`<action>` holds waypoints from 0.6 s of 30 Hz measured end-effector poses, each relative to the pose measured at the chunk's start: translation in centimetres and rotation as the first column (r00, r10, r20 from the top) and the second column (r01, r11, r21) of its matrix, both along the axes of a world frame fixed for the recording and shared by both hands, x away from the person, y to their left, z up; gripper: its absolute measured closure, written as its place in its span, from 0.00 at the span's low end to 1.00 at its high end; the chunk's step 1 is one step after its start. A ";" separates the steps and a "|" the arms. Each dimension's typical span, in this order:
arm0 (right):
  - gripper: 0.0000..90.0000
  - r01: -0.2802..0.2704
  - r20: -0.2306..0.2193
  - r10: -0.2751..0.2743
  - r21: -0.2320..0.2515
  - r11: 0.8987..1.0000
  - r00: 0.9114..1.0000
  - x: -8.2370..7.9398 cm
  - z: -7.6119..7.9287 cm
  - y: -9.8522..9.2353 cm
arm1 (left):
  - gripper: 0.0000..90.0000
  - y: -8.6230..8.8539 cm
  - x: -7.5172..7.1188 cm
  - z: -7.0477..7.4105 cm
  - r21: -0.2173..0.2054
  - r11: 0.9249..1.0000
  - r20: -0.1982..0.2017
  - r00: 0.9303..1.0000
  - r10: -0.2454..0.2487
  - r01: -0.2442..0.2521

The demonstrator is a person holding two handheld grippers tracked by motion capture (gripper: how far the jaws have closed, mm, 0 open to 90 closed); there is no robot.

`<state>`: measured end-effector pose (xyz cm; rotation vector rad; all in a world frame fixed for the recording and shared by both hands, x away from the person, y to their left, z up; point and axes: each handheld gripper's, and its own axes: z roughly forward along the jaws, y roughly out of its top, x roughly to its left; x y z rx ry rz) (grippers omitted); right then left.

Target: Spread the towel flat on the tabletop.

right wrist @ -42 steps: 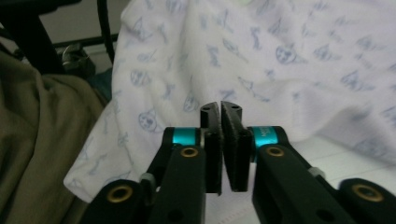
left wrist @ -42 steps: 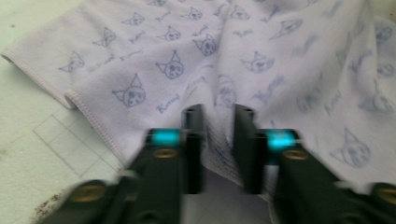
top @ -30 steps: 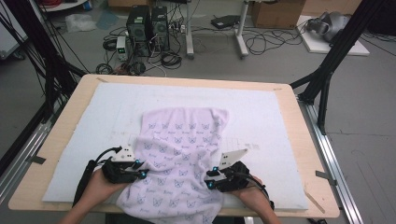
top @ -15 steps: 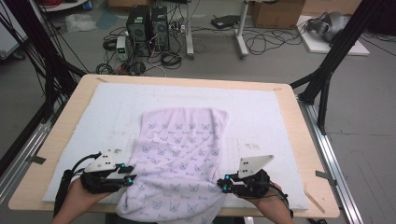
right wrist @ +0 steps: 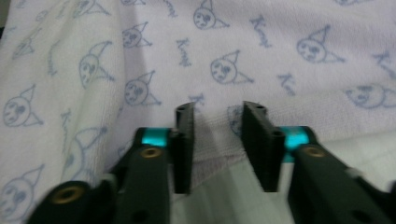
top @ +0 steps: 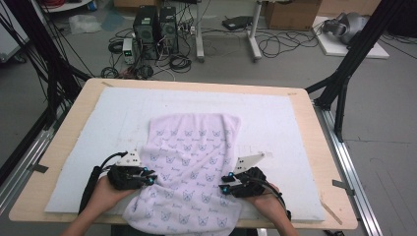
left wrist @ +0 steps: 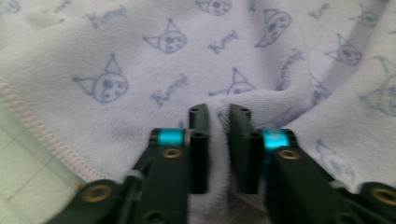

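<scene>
Pinching towel (top: 194,162): left gripper (left wrist: 218,140) clamped on a fold, right gripper (right wrist: 218,140) gaping; seat both edges deep before lifting

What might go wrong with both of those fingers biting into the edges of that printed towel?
The left gripper pinches just a small fold of the towel, so it may slip free. The right gripper has its fingers wider apart, with the hem between them, so its hold looks weaker and one side might drop. The towel's near end hangs over the table edge and could slide off.
</scene>
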<state>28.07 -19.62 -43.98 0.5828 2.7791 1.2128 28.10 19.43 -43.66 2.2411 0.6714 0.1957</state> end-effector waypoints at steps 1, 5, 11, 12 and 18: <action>0.93 -0.005 0.005 0.005 -0.009 1.000 1.000 0.1 0.0 0.2 | 0.91 0.0 -0.1 0.1 0.011 1.000 0.009 1.000 -0.001 0.001; 0.98 -0.030 0.017 0.030 -0.021 0.999 0.999 0.5 1.0 0.8 | 0.93 1.0 -0.8 0.8 0.003 1.000 0.047 0.998 0.030 -0.031; 0.98 -0.048 0.090 0.052 -0.046 0.998 0.995 1.3 3.9 3.2 | 0.93 2.6 -1.2 1.5 -0.021 0.997 0.072 0.995 0.072 -0.071; 0.98 -0.056 0.088 0.060 -0.048 0.997 0.994 1.7 3.8 4.0 | 0.93 2.6 -1.3 1.5 -0.025 0.997 0.071 0.994 0.078 -0.077; 0.95 -0.103 0.030 0.106 -0.092 0.990 0.994 3.5 0.9 7.4 | 0.83 2.5 -1.3 1.3 -0.021 0.998 0.063 0.996 0.058 -0.057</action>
